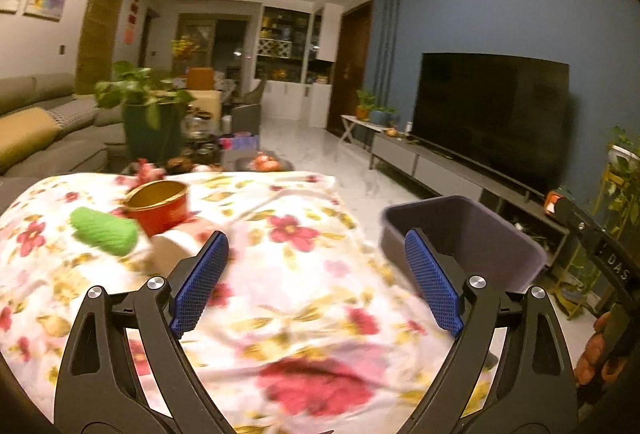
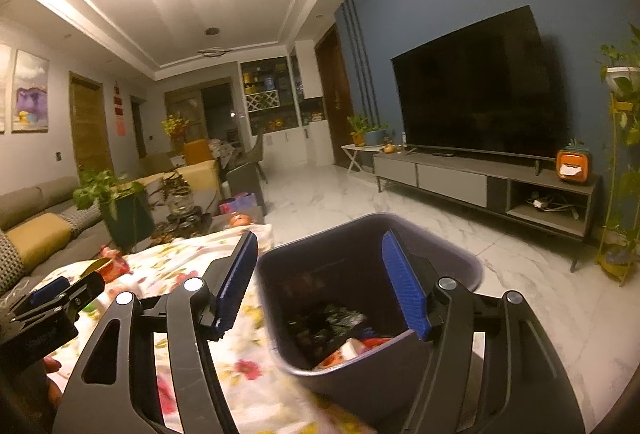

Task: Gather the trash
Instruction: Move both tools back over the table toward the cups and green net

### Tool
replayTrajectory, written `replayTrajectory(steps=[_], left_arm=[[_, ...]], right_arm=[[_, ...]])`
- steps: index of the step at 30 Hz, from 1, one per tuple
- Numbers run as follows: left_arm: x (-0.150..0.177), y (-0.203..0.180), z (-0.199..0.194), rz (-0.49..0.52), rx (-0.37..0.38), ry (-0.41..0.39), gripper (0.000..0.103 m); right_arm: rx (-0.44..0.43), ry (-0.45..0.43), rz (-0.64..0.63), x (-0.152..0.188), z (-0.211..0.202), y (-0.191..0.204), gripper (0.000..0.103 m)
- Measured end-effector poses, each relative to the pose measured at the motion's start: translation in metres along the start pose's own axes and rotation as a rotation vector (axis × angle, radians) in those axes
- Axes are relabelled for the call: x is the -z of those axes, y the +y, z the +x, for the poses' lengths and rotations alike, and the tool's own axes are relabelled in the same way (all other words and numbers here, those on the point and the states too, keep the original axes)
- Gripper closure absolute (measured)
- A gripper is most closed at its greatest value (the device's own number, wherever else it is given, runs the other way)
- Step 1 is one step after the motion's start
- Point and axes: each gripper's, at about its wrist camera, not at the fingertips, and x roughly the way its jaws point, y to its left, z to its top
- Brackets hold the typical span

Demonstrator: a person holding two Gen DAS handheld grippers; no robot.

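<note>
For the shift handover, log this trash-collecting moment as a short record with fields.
surface: floral cloth
bin: dark bin at the cloth's edge, trash inside
left on cloth: green wad, red-and-gold cup on its side
left gripper: open, empty, over the cloth
right gripper: open, empty, at the bin's mouth

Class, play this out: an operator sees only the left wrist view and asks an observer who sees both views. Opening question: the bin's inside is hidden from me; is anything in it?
Observer: Yes, the bin already holds dark wrappers and a red-and-white scrap at the bottom.
Operator: Where is the right gripper?
Observer: The right gripper hangs over the bin's mouth, jaws apart, nothing between them.
Operator: Anything on the TV stand's far right?
Observer: An orange box stands there.
</note>
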Motion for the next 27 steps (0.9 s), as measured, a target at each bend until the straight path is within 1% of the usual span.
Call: replayTrajectory(steps=[5, 11, 17, 23, 27], left_arm=[[0.003, 0.036, -0.014, -0.013, -0.089, -0.007, 0.015], [0.003, 0.083, -0.029, -0.065, -0.174, -0.017, 0.015], [0.006, 0.126, -0.041, -0.106, -0.241, -0.023, 0.015], [0.005, 0.157, -0.049, -0.124, -0.297, -0.040, 0.015], [0.003, 0.173, -0.052, -0.135, -0.319, -0.053, 0.015]], right_arm=[[-0.050, 0.013, -0.019, 0.008, 0.001, 0.033, 0.039], [-0.109, 0.032, -0.050, 0.015, 0.005, 0.076, 0.039], [-0.173, 0.067, -0.095, 0.031, 0.016, 0.125, 0.039], [-0.225, 0.080, -0.153, 0.045, 0.030, 0.171, 0.039], [-0.253, 0.098, -0.195, 0.056, 0.041, 0.203, 0.039]])
